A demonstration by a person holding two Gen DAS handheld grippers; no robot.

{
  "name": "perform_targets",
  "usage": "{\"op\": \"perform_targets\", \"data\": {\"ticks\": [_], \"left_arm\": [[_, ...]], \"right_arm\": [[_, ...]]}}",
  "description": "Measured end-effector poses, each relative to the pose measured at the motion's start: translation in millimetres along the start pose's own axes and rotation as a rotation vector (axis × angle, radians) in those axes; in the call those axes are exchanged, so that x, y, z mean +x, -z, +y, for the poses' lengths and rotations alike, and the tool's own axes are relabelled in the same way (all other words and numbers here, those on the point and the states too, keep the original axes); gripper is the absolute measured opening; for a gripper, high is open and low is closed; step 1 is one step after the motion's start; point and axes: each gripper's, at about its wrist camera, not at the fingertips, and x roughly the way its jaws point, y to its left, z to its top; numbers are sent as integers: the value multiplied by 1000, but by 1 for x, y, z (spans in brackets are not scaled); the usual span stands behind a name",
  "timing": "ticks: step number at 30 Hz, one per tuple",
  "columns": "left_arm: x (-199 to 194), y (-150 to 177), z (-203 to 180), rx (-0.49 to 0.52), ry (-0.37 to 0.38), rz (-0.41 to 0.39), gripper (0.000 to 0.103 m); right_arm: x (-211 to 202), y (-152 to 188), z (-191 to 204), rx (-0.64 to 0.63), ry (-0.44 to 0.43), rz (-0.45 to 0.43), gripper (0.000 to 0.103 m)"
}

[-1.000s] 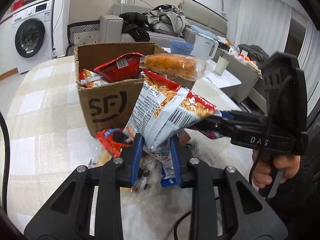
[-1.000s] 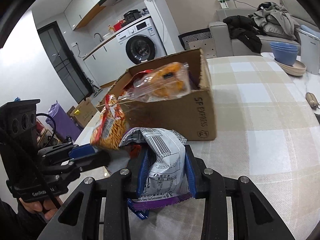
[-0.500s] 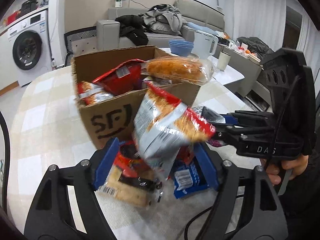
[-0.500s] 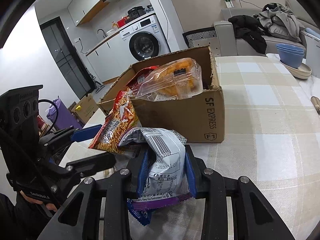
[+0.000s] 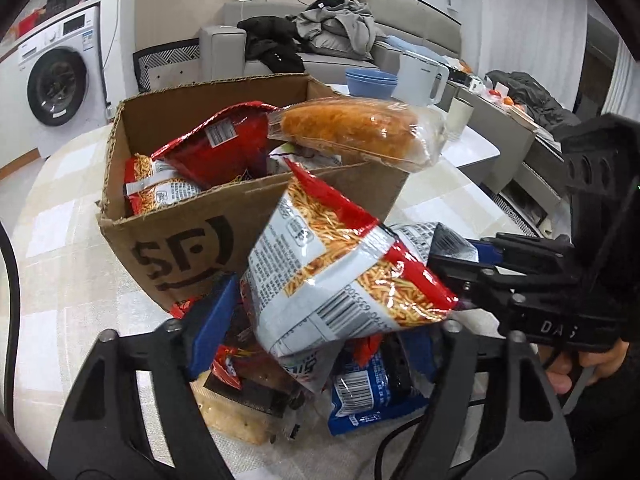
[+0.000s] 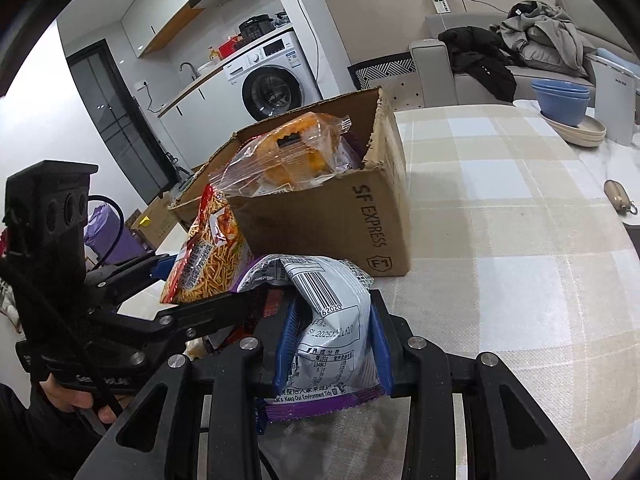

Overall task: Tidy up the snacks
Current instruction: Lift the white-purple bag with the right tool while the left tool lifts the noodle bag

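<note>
Left wrist: cardboard box (image 5: 188, 240) on tabletop, stuffed with red bags and bread pack (image 5: 356, 132) across rim. Left gripper (image 5: 320, 328) jaws just closing, noodle-snack bag (image 5: 332, 276) between, grip unclear; one second back it was pinched tight.

Right wrist: right gripper (image 6: 332, 344) clamps purple-edged packet (image 6: 332, 320), unchanged, before box's near corner.

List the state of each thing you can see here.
Left gripper: jaws have just been closing, noodle bag between them, not gripped.
Right gripper: shut on white bag.
Noodle bag: puffed, tilted.
Box: open on top, heaped with snacks.
Bread pack: lying across the box rim.
</note>
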Motion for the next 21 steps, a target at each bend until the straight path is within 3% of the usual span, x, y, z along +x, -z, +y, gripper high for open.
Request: {"op": "perform_targets", "data": {"ticks": [6, 21], "left_arm": [[-4, 3, 8, -35, -3, -34, 40], [-50, 9, 29, -103, 18, -117, 38]], "right_arm": [[-6, 2, 1, 10, 0, -13, 34], [-33, -6, 20, -27, -8, -98, 34]]}}
